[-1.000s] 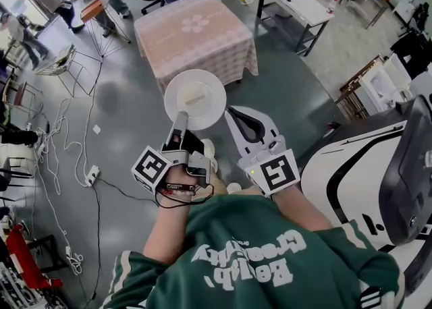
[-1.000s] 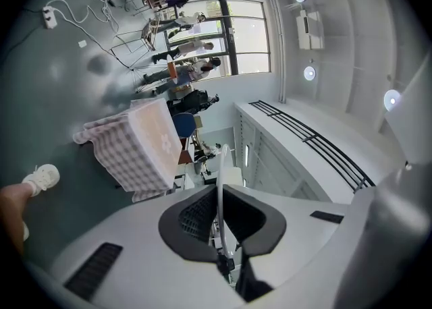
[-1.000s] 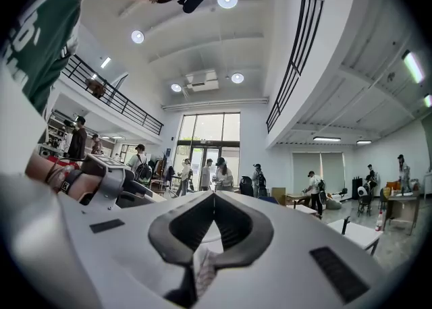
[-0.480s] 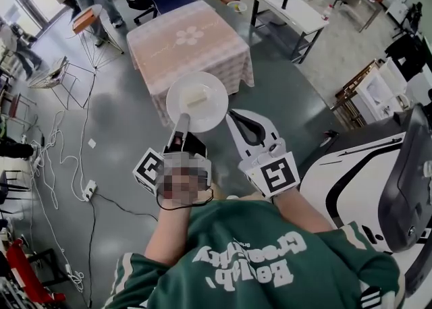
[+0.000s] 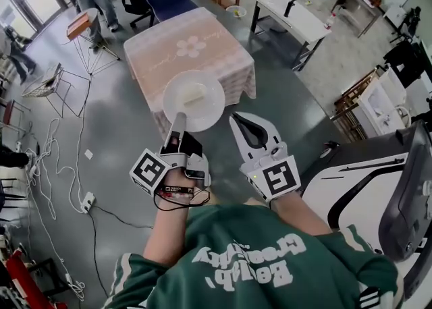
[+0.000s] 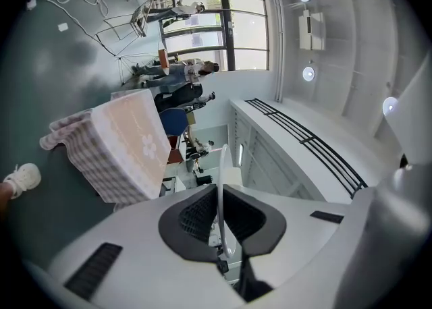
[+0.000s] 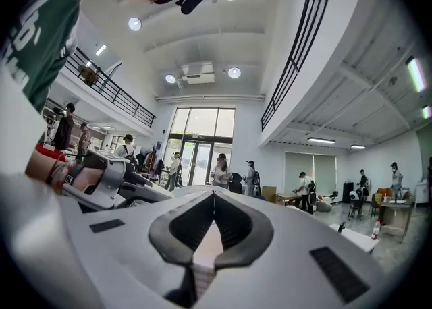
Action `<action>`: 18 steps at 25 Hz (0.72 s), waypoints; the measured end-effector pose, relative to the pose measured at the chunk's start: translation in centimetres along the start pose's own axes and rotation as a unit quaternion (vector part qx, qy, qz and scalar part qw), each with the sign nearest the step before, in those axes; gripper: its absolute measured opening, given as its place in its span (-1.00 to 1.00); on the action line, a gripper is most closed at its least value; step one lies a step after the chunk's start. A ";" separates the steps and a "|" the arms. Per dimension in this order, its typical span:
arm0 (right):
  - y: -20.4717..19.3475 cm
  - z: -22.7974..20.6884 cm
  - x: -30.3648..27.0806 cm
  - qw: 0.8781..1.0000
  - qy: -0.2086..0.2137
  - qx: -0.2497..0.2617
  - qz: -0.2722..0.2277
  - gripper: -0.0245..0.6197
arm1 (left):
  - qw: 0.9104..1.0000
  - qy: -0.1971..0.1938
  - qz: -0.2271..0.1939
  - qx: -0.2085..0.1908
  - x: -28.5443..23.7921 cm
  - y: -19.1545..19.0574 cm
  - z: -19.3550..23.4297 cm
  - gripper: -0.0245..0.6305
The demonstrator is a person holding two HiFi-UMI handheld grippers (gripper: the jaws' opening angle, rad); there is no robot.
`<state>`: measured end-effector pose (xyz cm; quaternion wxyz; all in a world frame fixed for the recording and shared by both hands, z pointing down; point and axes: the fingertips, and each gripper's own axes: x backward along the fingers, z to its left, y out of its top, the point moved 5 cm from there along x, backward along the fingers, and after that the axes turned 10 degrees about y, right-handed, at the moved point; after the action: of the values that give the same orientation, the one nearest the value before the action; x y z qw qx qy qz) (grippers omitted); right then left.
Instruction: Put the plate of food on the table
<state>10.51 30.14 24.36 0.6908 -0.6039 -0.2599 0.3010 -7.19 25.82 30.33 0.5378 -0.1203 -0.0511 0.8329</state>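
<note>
The plate (image 5: 194, 100) is in the air, level, with a pale strip of food (image 5: 194, 98) on it. From the head view it overlaps the near edge of the cloth-covered tabletop (image 5: 162, 48), but I judge it short of that and above it, not set down. My left tool (image 5: 178, 125) is clamped on the plate's near rim; its own view shows the rim edge-on (image 6: 219, 186) between the two pads. My right tool (image 5: 237, 122) hangs beside it with jaws together on nothing.

My worry is the one-sided grip. All the plate's weight hangs off that pinch, so a jolt could pivot it in the pads and tip the food off. Coming in too low, the far rim could catch the cloth's edge. The cables on the floor (image 5: 74, 166) lie well to the left.
</note>
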 end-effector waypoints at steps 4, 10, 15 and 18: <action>-0.8 -1.6 -2.3 1.000 -0.001 -0.008 0.005 -0.88 | 1.000 0.001 0.002 0.004 -2.7 1.4 0.4 -0.85; -1.3 -3.8 -6.0 1.000 -0.001 -0.020 0.005 -0.88 | 1.000 0.019 0.003 0.008 -5.7 3.9 1.0 -0.85; -1.4 -5.0 -9.4 1.000 -0.003 -0.021 0.002 -0.88 | 0.999 0.031 0.009 0.009 -8.2 6.5 1.7 -0.85; -1.8 -5.8 -11.0 1.000 -0.004 -0.020 0.006 -0.88 | 0.999 0.031 0.014 0.004 -9.8 7.6 1.8 -0.85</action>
<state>7.30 18.02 25.42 0.6755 -0.6181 -0.2649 0.3024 -10.50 13.83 31.91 0.5282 -0.1442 -0.0292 0.8363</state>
